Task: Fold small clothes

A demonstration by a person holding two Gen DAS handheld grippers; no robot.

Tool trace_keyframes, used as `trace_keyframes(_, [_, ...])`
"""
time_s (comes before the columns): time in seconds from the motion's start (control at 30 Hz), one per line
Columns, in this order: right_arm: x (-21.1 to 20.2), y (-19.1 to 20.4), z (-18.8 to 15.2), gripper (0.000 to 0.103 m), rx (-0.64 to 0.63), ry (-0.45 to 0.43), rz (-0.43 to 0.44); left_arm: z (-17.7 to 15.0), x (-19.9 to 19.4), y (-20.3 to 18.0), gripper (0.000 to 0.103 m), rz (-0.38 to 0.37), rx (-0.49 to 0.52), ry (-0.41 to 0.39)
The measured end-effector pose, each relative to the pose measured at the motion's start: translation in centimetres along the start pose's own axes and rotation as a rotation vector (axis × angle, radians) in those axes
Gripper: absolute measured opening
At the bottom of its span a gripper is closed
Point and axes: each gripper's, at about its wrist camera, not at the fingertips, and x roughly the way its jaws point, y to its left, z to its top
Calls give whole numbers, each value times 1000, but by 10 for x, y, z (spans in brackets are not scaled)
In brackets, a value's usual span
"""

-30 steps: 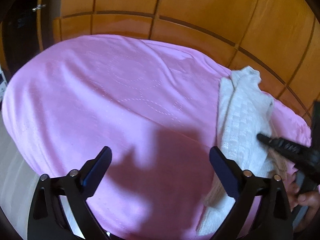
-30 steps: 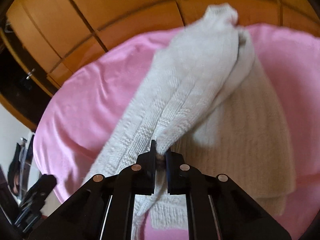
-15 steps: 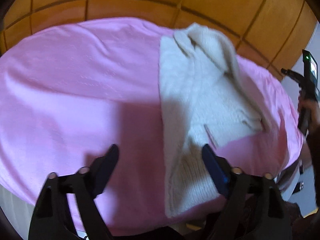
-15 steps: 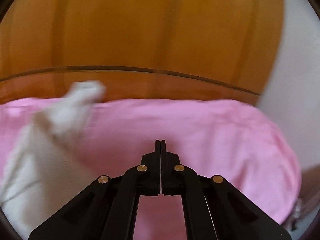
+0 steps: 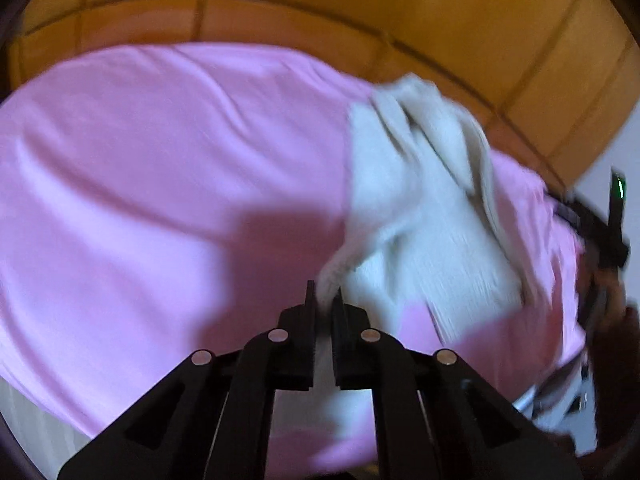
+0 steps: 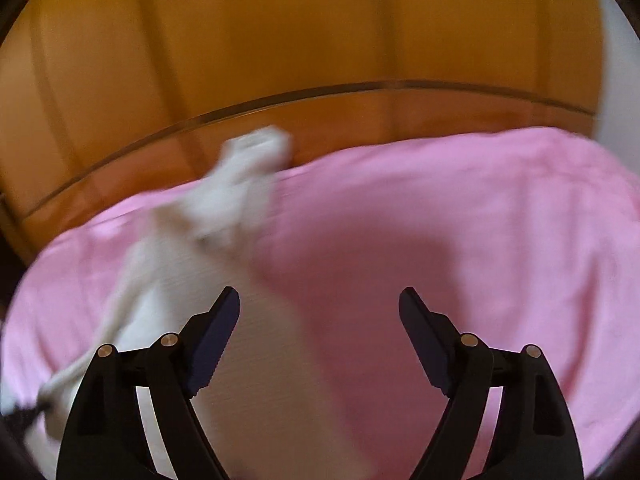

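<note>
My left gripper (image 5: 324, 296) has just closed its fingers on the near left edge of the cream knit (image 5: 420, 208) lying right of centre on the pink sheet (image 5: 160, 160), right gripper (image 6: 320, 300) just opened and empty; mid-fold, next carry that edge rightward across.

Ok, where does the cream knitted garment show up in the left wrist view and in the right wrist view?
Left wrist view: cream knitted garment lies right of centre on the pink cover, its near corner pinched in the left tool.
Right wrist view: it runs along the left, from the top edge of the cover down past the open right tool.
Shared landmark: the wooden headboard behind the cover.
</note>
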Motion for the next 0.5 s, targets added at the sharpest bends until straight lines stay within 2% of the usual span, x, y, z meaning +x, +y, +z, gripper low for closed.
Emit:
trace_keyframes(0.03, [4,17,-6,86,-37,22,28,11,-5,10,5,12,-25,-23])
trace_keyframes(0.1, [19,47,-18,86,-130,62,53,41,-17,33,5,62,-50,-86])
trace_keyframes(0.2, [47,70,-32,86,-206,130,41,87,-26,65,5,153,-68,-150])
trace_keyframes(0.27, [62,75,-38,84,-234,158,1,115,-26,85,5,200,-96,-176])
trace_keyframes(0.3, [71,78,-41,62,-250,179,-12,130,-25,96,5,224,-114,-187])
trace_keyframes(0.33, [77,78,-43,35,-251,201,-20,146,-23,107,5,252,-140,-201])
trace_keyframes(0.37, [81,74,-41,27,-241,216,-42,161,-20,114,5,279,-150,-208])
trace_keyframes(0.4, [82,67,-37,13,-219,209,-56,172,-15,118,5,311,-149,-212])
trace_keyframes(0.43, [80,62,-34,11,-210,196,-65,185,-10,125,5,346,-156,-213])
trace_keyframes(0.5, [68,42,-19,11,-193,144,-114,201,3,129,7,369,-160,-203])
